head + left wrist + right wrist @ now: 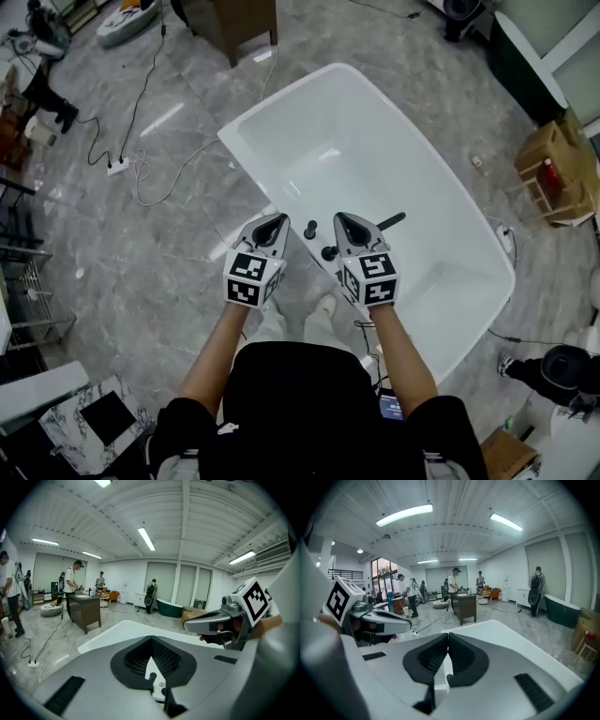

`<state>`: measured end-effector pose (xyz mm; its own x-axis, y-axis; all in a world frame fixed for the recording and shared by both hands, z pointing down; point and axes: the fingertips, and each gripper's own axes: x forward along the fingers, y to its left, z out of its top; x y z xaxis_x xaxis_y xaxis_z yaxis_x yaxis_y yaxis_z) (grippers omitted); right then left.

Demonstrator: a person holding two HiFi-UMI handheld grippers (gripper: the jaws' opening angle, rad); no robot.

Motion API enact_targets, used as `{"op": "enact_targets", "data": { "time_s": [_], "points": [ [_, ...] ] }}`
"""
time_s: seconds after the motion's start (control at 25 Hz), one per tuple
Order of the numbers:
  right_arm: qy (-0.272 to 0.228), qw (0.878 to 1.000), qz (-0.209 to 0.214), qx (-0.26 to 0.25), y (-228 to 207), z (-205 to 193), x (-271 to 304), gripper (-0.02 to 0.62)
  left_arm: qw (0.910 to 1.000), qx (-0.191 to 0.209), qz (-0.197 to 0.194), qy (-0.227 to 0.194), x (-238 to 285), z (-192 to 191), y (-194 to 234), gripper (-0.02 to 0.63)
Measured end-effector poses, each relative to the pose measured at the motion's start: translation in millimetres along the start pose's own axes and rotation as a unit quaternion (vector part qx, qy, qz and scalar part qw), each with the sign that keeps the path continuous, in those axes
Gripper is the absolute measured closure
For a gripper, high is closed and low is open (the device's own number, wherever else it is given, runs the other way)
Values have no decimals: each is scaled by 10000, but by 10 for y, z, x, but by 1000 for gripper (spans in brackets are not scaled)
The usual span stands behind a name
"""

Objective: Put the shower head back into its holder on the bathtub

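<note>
**Head view:** the left tongs and right tongs hang side by side above the near rim of the white bathtub, each pinched together and empty. The black shower head lies at the rim just beyond the right tongs, near the black tap knobs. Whether it sits fully in its holder cannot be told.

**Left gripper view:** the jaws meet on nothing, with the tub below.

**Right gripper view:** likewise closed and empty.

A loosely seated head could slip into the tub under its own weight, with neither gripper on it.
</note>
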<state>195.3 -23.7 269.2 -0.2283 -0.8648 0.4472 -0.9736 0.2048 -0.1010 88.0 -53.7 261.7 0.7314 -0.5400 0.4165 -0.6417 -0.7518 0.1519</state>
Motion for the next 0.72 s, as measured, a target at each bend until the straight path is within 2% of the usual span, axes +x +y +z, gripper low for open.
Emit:
{"op": "enact_targets", "data": {
  "time_s": [0.24, 0.44, 0.72],
  "points": [
    [-533, 9984, -18, -179, -4, 632, -180, 572, 9981, 110, 14, -609, -282, 696, -113, 592],
    [-990, 9942, -28, -408, 80, 1119, -331, 572, 9931, 177, 6, -1157, -532, 1196, -156, 592],
    [-1501, 9871, -59, -557, 167, 1693, -573, 572, 9865, 243, 57, -1617, -769, 1677, -215, 592]
  ]
}}
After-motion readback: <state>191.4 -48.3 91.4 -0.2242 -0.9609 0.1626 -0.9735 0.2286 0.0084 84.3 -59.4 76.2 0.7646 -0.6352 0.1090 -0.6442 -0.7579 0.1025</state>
